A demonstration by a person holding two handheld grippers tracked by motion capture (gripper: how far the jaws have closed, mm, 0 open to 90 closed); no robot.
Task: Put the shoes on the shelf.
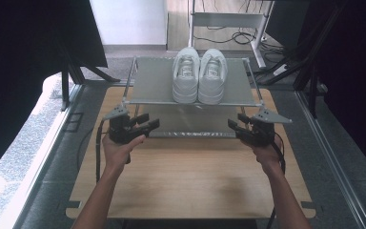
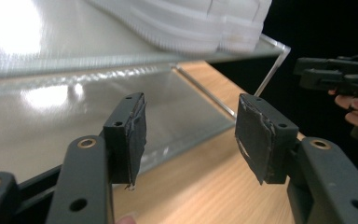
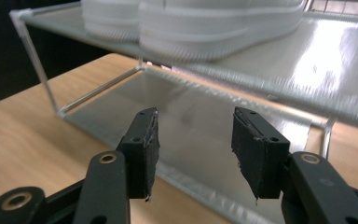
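Your left gripper (image 1: 145, 125) sits at the rack's front-left corner, jaws wide apart, nothing btwn them. In the left gripper view those jaws frame the lower shelf (image 2: 74, 121), w/ the wooden table (image 2: 205, 186) under them.

Mid-scene: the pair of white sneakers (image 1: 199, 75) stands side by side, soles touching, upright on the top shelf (image 1: 155, 81) of the two-tier rack, right of centre, heels toward you and close to the front edge.

How they'll likely handle: light, soft uppers that give under a squeeze, stiffer rubber sole rim w/ ribbed sidewall, so decent grip, not slippery. Not fragile, but the shelf looks thin and the rack light, so pushing or dragging could shift the whole thing. Best hold, I'd say: pinch each heel counter or collar, one shoe per gripper, lift straight up. Since they touch, the inner sides give no room for a jaw.

Your right gripper (image 1: 236, 126) mirrors at the front-right corner, jaws also wide, holding nothing; the right gripper view looks up at the sneaker soles (image 3: 214, 32).
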